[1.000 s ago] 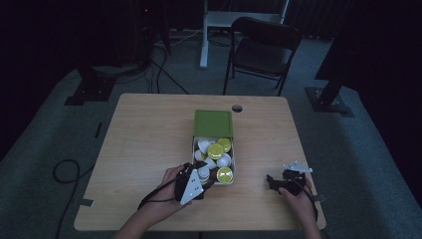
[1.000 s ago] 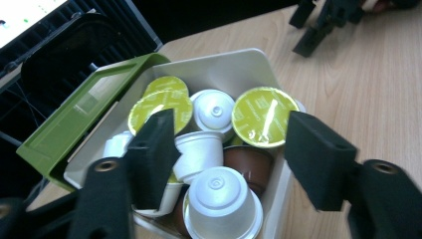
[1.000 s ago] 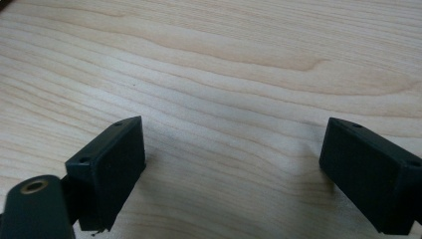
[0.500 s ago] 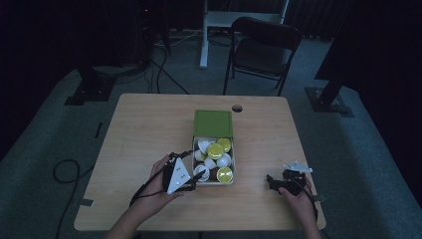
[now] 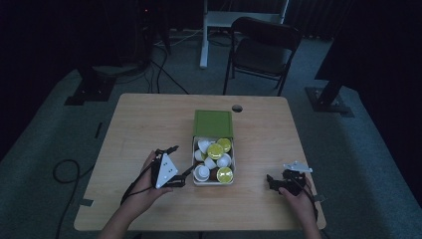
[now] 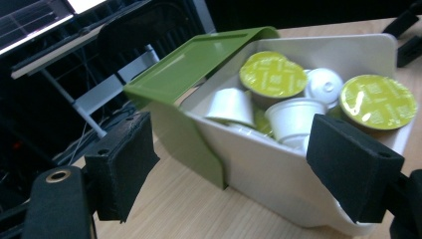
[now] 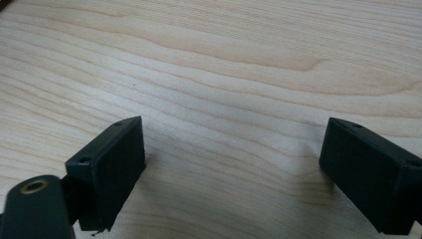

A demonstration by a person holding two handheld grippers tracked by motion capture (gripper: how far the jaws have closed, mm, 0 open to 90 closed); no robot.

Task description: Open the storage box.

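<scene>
Item: white box [image 5: 213, 181] with green lid [image 5: 213, 123] slid back, mid-surface [image 5: 139, 124], holding coffee pods [image 6: 272, 74] (about 8, 3 foil-up in green). Left gripper [image 5: 179, 164], just beside the box's left wall, has just been opening its jaws, nothing between them; right gripper [image 5: 271, 181] rests well apart, jaws apart over bare wood. Advice: approach one pod squarely, clearing the box wall before closing.

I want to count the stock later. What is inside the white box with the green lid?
The white box holds coffee capsules: several show yellow-green foil tops, others lie turned with white cups showing. More may lie underneath, hidden by the top layer. The green lid is slid back.
</scene>
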